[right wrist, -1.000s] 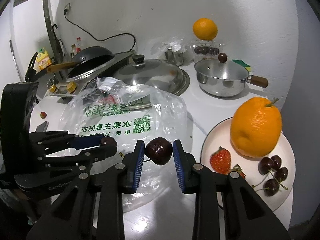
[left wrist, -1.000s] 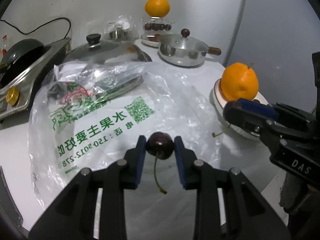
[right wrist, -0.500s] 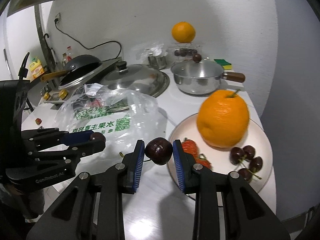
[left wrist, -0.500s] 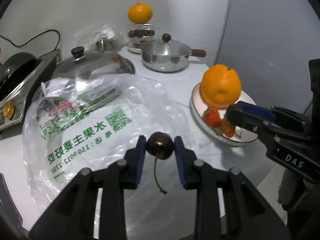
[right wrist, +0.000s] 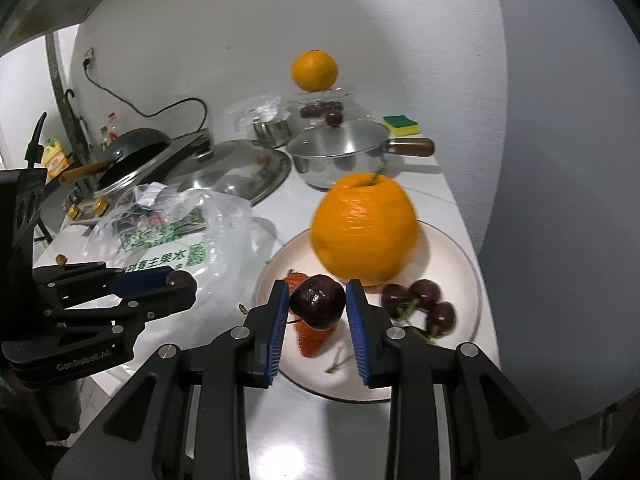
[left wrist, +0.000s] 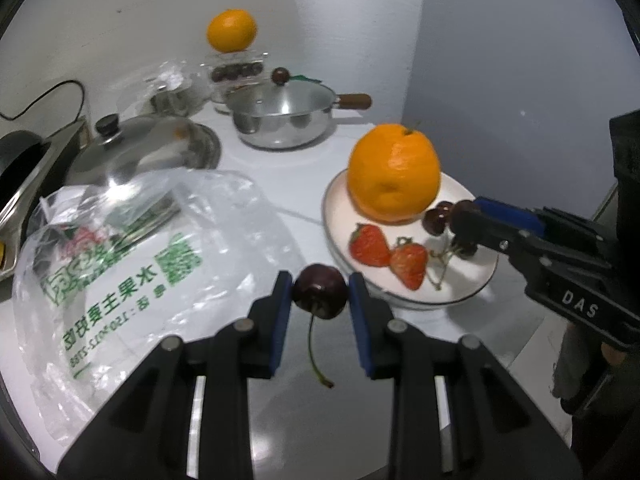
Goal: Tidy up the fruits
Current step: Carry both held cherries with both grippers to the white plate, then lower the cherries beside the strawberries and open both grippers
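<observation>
We pinch a dark cherry (left wrist: pixel 319 296) in our left gripper (left wrist: pixel 318 300) beside the white plate (left wrist: pixel 460 296), our right gripper (right wrist: pixel 317 306) pinches another cherry (right wrist: pixel 318 306) over that plate's strawberries (right wrist: pixel 314 338).

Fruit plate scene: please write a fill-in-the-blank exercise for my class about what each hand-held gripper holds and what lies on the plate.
1. The left hand-held gripper is shut on a dark ____ with a long stem.
2. The largest fruit on the white plate is an ____.
3. Beside the cherries on the plate lie two red ____.
4. The right hand-held gripper holds its cherry above the ____.

Missing words: cherry; orange; strawberries; plate
</observation>
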Demonstrator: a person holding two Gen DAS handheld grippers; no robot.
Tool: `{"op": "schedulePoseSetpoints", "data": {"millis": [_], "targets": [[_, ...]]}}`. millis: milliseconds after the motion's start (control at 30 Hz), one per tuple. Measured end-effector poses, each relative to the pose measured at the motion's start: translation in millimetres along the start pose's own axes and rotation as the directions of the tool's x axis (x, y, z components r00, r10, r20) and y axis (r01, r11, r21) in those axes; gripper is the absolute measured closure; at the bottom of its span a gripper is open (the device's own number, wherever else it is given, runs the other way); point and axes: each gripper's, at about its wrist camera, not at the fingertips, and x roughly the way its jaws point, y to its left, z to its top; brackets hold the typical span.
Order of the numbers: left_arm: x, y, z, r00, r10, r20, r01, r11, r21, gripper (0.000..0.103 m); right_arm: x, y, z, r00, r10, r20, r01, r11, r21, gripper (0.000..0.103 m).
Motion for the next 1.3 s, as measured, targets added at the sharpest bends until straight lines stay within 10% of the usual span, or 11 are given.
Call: {"op": "schedulePoseSetpoints", "data": {"millis": [1300], "targets": [[48, -37, 20, 0.995, -0.074, -0.062, 0.074, 0.997, 0.007, 0.072, 23, -41, -4, 0.999, 0.023, -0.037, -0.022, 0.999, 0.046, 0.072]]}}
